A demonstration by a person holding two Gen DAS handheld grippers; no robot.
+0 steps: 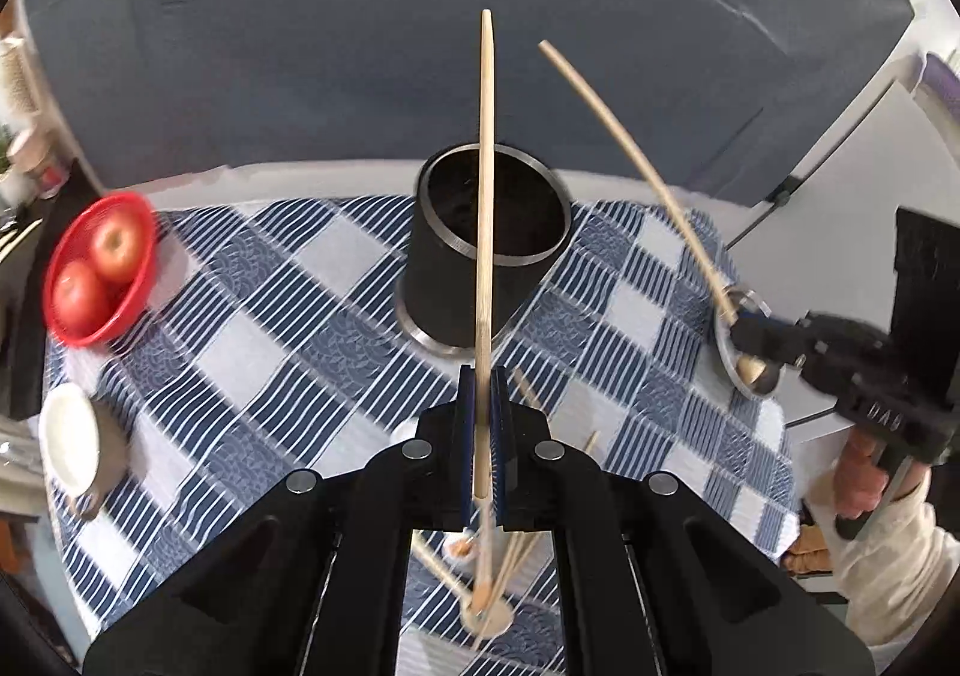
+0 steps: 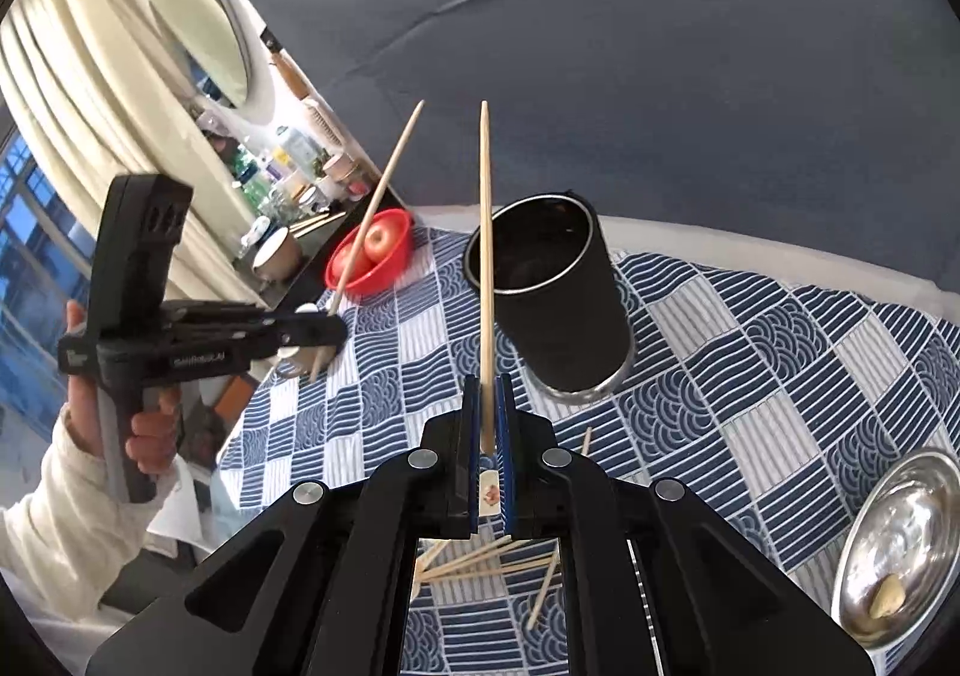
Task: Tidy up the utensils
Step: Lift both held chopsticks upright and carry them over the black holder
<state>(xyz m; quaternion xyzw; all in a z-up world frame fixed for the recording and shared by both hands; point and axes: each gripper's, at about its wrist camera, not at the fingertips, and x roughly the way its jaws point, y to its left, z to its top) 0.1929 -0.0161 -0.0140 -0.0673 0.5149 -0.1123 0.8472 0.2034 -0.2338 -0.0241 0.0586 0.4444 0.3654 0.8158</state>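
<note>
**2 grippers, 1 chopstick each, above the black holder**

The left gripper [image 1: 483, 376] has its jaws closed on 1 wooden chopstick [image 1: 485, 208], which runs straight up between the blue pads [image 1: 467, 436] toward 12 o'clock in the left wrist view, crossing in front of the black cylindrical holder [image 1: 480, 250]. The right gripper [image 2: 487, 385] is likewise clamped on a second chopstick [image 2: 486, 256], pointing to 12 o'clock in its own view, its tip passing the holder's rim on the left side.

Seen from the left wrist, the right gripper sits at 3 o'clock with its chopstick leaning up toward 1 o'clock, over a steel dish [image 1: 744, 346]. Seen from the right wrist, the left gripper is at 9 o'clock, held by a hand [image 2: 144, 424] in a cream sleeve [image 2: 66, 526], its chopstick slanting toward 11 o'clock.

The holder stands upright on a blue-and-white checked cloth [image 2: 750, 376], just beyond both grippers. More loose chopsticks [image 2: 480, 562] lie scattered on the cloth at 6 o'clock, under the right gripper. A red bowl [image 1: 99, 268] with 2 apples rests at 9 o'clock in the left view, and a white cup [image 1: 69, 439] at 8 o'clock. The steel dish holds a small pale object that I cannot identify.
</note>
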